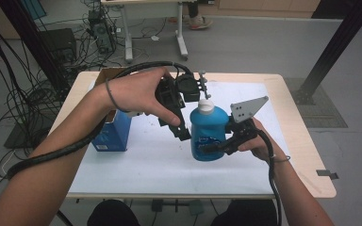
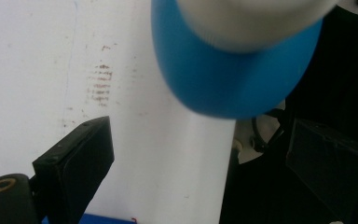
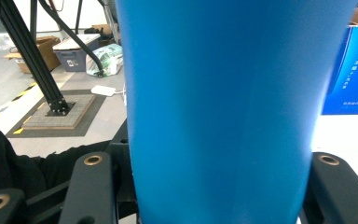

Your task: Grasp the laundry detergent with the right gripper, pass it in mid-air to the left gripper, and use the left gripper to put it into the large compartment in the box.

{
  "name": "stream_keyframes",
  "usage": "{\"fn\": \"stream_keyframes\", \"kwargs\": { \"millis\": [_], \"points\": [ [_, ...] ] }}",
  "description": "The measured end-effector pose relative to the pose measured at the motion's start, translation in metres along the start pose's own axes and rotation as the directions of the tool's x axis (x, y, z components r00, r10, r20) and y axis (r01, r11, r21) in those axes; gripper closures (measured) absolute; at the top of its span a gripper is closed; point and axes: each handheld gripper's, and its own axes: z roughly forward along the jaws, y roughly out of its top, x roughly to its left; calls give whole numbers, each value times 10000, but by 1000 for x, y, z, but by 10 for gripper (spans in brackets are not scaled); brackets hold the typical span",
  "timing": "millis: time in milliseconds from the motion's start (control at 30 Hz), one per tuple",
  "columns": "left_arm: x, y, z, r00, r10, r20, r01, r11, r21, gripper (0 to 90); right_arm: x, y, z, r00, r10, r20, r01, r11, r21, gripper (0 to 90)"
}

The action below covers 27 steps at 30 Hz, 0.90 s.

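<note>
The right gripper point(image 1: 206, 149) had its jaws clamped around the body of the blue bottle point(image 1: 208, 134), which stood upright over the white mat point(image 1: 160, 165) near the middle of the table point(image 1: 306, 155). The left gripper point(image 1: 185, 134) hung just left of the bottle, near its white cap point(image 1: 205, 107), jaws apart and holding nothing. A blue box point(image 1: 115, 134) stood farther left.

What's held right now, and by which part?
The right gripper clamps the blue bottle around its lower body. The left gripper holds nothing, open near the cap.
</note>
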Motion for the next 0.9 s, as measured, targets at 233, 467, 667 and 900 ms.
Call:
{"fn": "stream_keyframes", "kwargs": {
  "millis": [233,467,667,900],
  "points": [
    [-2,6,4,9999,132,91,-133,9999,93,77,-2,1,8,9999,-48,-140,48,10000,-2,431],
    [-2,10,6,9998,152,92,-152,9999,-6,77,-4,1,16,9996,-80,-252,81,10000,33,431],
    [-3,13,8,9995,273,134,-274,9996,16,77,-6,1,21,9996,-70,-283,71,10000,66,431],
    [-3,16,8,9994,329,127,-330,9994,55,77,-6,1,26,9993,-71,-359,74,9999,89,431]
  ]
}}
